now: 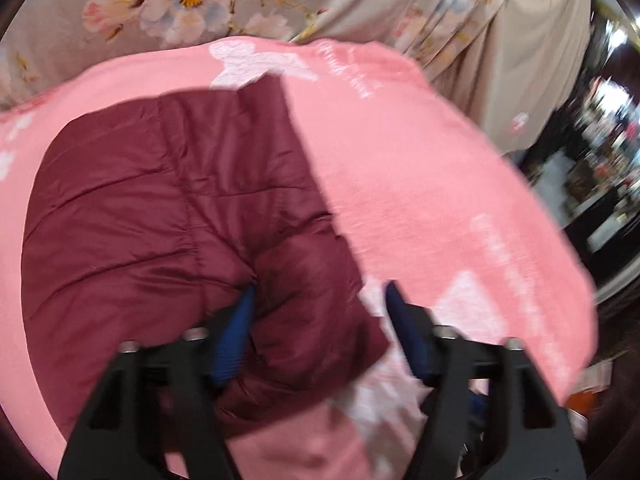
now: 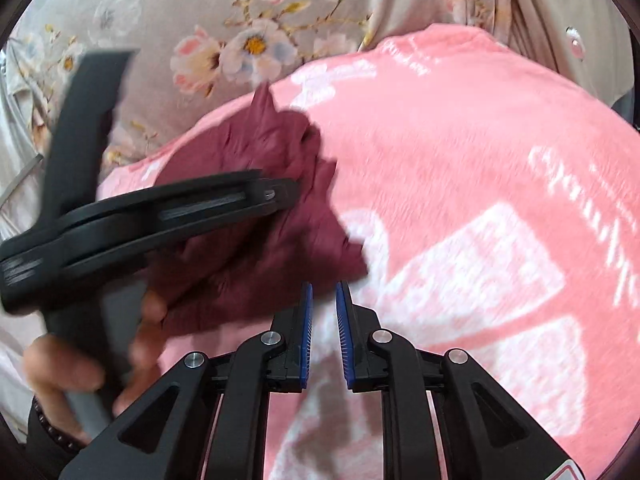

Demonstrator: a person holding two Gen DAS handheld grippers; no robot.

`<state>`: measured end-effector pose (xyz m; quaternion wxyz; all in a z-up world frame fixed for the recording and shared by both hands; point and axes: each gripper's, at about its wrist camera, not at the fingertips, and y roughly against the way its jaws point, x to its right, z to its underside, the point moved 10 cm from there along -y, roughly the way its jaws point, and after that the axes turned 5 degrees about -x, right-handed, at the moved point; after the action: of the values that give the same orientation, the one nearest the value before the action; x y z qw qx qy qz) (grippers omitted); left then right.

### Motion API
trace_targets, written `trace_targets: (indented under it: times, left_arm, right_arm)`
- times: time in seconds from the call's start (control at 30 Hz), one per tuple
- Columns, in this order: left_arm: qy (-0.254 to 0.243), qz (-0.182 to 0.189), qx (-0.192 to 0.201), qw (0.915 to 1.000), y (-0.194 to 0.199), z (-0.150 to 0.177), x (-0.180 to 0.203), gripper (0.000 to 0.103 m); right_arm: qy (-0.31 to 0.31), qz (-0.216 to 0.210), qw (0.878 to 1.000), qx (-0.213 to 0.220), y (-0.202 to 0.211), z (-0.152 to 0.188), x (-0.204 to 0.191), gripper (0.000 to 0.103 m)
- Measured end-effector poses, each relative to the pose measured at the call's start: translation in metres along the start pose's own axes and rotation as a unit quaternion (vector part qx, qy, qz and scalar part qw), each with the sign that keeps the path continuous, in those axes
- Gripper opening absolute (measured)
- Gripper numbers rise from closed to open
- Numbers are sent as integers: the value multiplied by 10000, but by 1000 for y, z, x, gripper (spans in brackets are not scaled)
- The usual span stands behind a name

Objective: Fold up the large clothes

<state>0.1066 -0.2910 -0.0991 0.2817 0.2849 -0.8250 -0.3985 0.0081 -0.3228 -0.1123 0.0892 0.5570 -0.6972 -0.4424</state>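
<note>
A maroon quilted jacket (image 1: 168, 216) lies folded on a pink blanket (image 1: 420, 184). My left gripper (image 1: 318, 292) is open, its left finger pressing into the jacket's near corner, its right finger over the blanket. In the right wrist view the jacket (image 2: 256, 216) lies bunched at the left on the pink blanket (image 2: 460, 152). My right gripper (image 2: 323, 292) hovers just beyond the jacket's near edge, jaws a narrow gap apart with nothing between them. The left gripper's black body (image 2: 152, 216) and the hand holding it reach over the jacket there.
A grey floral sheet (image 1: 168, 4) covers the bed beyond the blanket, also in the right wrist view (image 2: 240, 24). A beige curtain (image 1: 520, 52) hangs at the right. Dark cluttered shelves (image 1: 600, 168) stand at the far right past the blanket's edge.
</note>
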Motion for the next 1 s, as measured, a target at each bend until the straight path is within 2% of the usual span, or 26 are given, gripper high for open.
trace_targets:
  times: [0.03,0.1,0.13,0.17,0.27,0.37,0.47,0.53,0.63,0.7,0.73,0.77,0.8,0.83,0.87,1.0]
  left_arm:
    - [74,179,155,9997,18,-8,2,70]
    - [161,308,541,9979,50,-22,-3,77]
    - [248,225,887,9955,74,-34,-14,85]
    - [336,85,1125,9930,90,-43,-25,88]
    - [783,-623,1612,9818,130,-72,-81,89]
    - [1221,-1132,1623,9726,135,-91,-131,89]
    - [1535,-1428,1561,9652,128,-106,-171,89]
    - [1611,-1584,1461,9631,120,-113,-188,89]
    - [1636,-1709,1256,9634,107,-112,-202,89]
    - [1621,-1777,1120,9642,98,-110,-210,89]
    - [1610,-1777,1023,9654,87,-111,-213,89]
    - [1619,-1769,946,9662,78,-109,-214,89]
    - [1641,-1745,854,9671,68,-107,-215,88]
    - [1669,-1701,743,9683,55,-105,-215,88]
    - [1682,-1671,651,9693,44,-104,-215,88]
    - [1608,-1662,344,9723,-1,-100,-210,87]
  right_arm:
    - [7,5,10000,77,4,-9,1,15]
    - [26,-82,9995,313,19,-37,-1,26]
    - [14,-185,9990,410,24,-51,-4,39]
    - [-6,-297,9982,514,28,-66,-5,49]
    - [-50,-676,9946,788,37,-116,-25,62]
    - [-98,-965,9925,748,22,-156,-50,67]
    - [-155,-1060,9936,360,-21,-191,-78,67]
    - [-330,-1058,9938,28,-54,-199,-87,67]
    - [-526,-587,9961,-396,-103,-205,-80,67]
    - [-531,-257,9962,-636,-128,-196,-71,67]
    - [-511,-170,9951,-829,-142,-189,-69,61]
    - [-473,-178,9937,-998,-153,-181,-68,36]
    - [-363,-152,9934,-1075,-160,-175,-67,22]
    - [-279,-74,9942,-1034,-161,-172,-64,14]
    - [-207,-28,9959,-877,-160,-173,-61,9]
    - [-205,119,9984,-518,-153,-169,-41,7]
